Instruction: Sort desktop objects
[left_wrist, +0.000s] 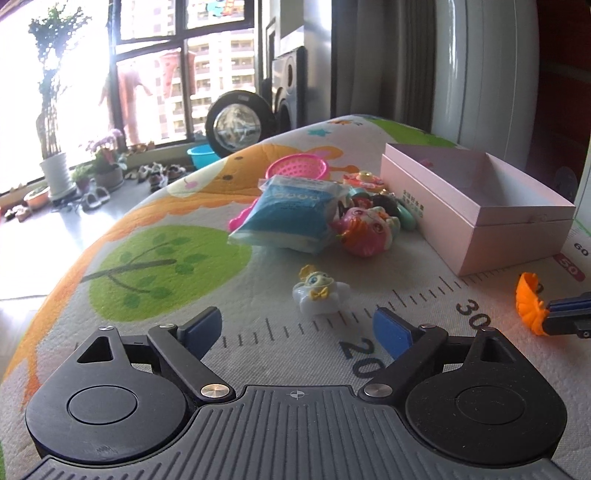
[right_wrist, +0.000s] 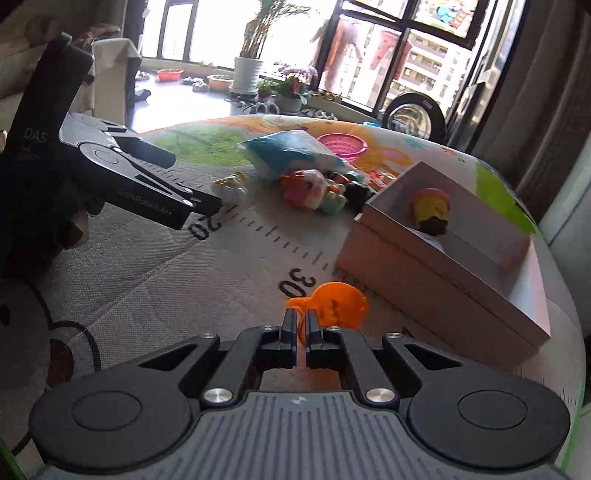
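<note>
1 pink box (left_wrist: 476, 192), 1 blue packet (left_wrist: 284, 214), 1 orange toy (right_wrist: 338, 306).

Left tongs (left_wrist: 297, 326) of black linked arms with blue finger pads (left_wrist: 391, 334), silver pivot screws, 2 round black discs, ribbed grey housing with a small crosshair mark, right tongs (right_wrist: 300, 334) alike, "GenRobot" lettering on the left one's side

Beyond my table's far edge I see a potted plant in a white pot (left_wrist: 55, 173), a round black drum (left_wrist: 238, 123) by the window (left_wrist: 218, 48), and a turquoise basin (left_wrist: 202, 154) on the floor.
</note>
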